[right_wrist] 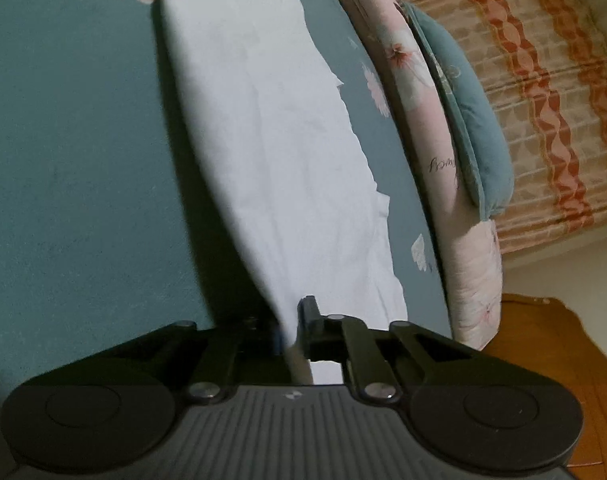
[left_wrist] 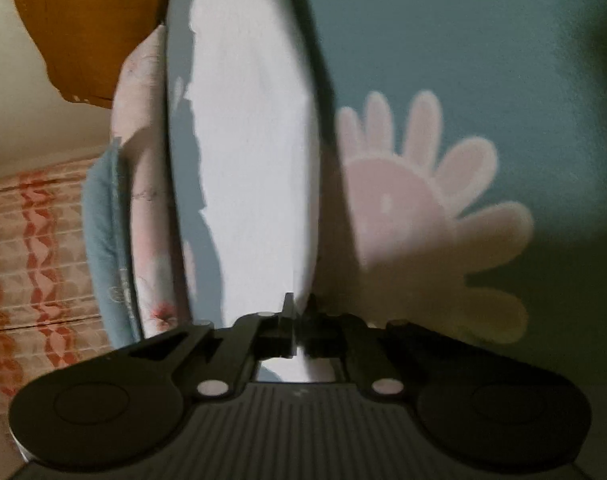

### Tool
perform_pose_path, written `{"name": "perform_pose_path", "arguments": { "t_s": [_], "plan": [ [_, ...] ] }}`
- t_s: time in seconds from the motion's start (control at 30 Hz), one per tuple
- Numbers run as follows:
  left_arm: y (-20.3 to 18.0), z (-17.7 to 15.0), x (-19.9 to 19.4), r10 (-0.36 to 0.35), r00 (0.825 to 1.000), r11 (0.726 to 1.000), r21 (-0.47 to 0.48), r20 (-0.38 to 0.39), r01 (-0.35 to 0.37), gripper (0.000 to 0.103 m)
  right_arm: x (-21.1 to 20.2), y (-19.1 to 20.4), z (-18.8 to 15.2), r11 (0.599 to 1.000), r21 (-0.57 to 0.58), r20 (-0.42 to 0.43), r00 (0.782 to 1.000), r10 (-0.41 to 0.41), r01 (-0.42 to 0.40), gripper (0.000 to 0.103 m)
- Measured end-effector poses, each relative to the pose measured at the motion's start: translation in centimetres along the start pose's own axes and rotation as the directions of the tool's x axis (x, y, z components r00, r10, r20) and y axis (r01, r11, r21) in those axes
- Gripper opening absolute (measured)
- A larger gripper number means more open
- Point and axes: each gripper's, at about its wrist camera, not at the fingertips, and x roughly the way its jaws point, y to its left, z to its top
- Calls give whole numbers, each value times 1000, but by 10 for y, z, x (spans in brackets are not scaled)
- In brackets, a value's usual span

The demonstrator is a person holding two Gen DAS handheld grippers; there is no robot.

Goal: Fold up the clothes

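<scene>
**White cloth pinched at both ends**

White garment [left_wrist: 255, 152] stretches taut above the teal flowered bedsheet [left_wrist: 463, 60]. Left gripper [left_wrist: 297, 320] and right gripper [right_wrist: 291, 320] each clamp an edge of it. Pink pillow [right_wrist: 415, 92] lies beside.

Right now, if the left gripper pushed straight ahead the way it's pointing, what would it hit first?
The white garment itself: the left gripper is shut on its edge, and the cloth stretches straight ahead. Beyond it, probably the teal bedsheet; depth is unclear.
</scene>
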Motion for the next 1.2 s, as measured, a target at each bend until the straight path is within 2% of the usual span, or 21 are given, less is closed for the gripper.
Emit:
{"name": "perform_pose_path", "arguments": {
  "t_s": [0.17,0.3,0.6,0.93,1.2],
  "plan": [
    [16,-2,-4,0,1000,997,-80,11,1,0,-8,-14,3,997,61,2,999,39,-39,4],
    [29,-8,-15,5,1000,996,-91,22,-3,0,-20,-22,3,994,88,12,998,60,-60,4],
    [30,-13,-65,-54,997,994,-94,52,59,0,-55,-34,0,984,123,21,991,129,-131,4],
    [0,-16,-145,-156,985,982,-92,79,163,0,-140,-1,-13,964,87,5,968,251,-251,4],
    [-21,-15,-192,-178,980,978,-90,93,187,0,-179,23,-21,950,110,-11,955,296,-293,4]
  ]
}}
